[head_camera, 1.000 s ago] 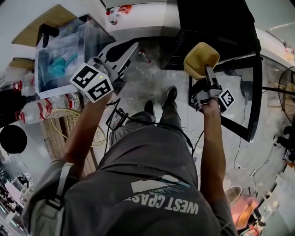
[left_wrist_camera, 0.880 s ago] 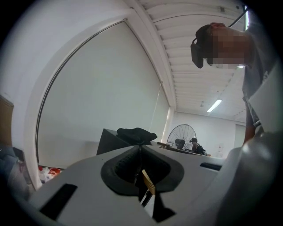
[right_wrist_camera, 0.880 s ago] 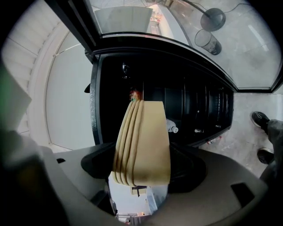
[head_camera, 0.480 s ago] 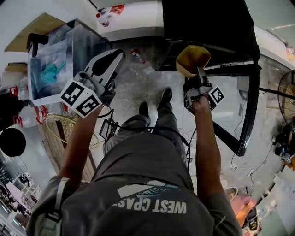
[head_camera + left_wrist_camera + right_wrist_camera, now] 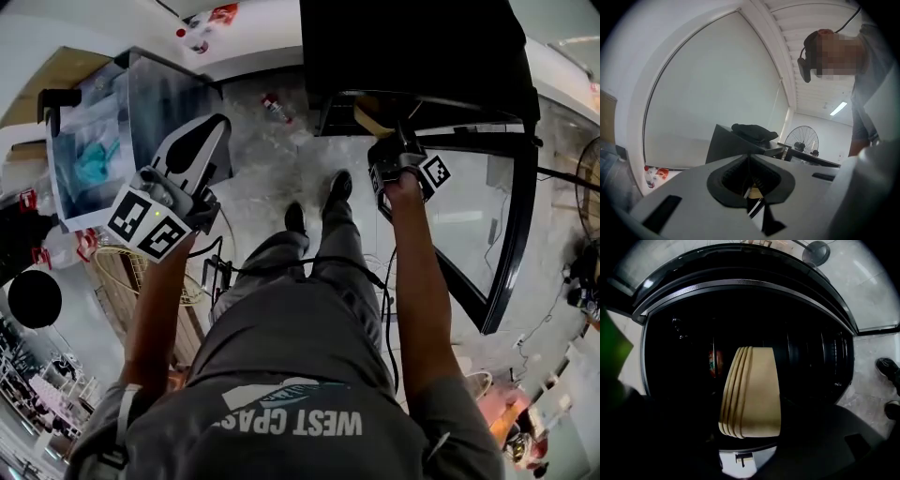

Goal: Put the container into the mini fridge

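Note:
The tan ribbed container (image 5: 369, 116) (image 5: 752, 390) is held on its side in my right gripper (image 5: 386, 141). Its far half is past the front edge of the black mini fridge (image 5: 412, 47), inside the dark opening (image 5: 806, 348). The fridge's glass door (image 5: 511, 234) stands swung open to the right. A red item (image 5: 712, 363) shows deep inside the fridge. My left gripper (image 5: 202, 150) (image 5: 749, 159) is raised to the left of the fridge, well away from it, shut with nothing between its pads.
A clear storage box (image 5: 89, 159) with a teal item stands at the left, with a woven basket (image 5: 122, 258) below it. A bottle (image 5: 272, 105) lies on the floor before the fridge. The person's feet (image 5: 323, 202) are near the door. A fan (image 5: 801, 140) stands behind.
My right gripper has carried the container forward, from in front of the fridge into its opening. The left gripper has drifted down and left in the head view, still shut.

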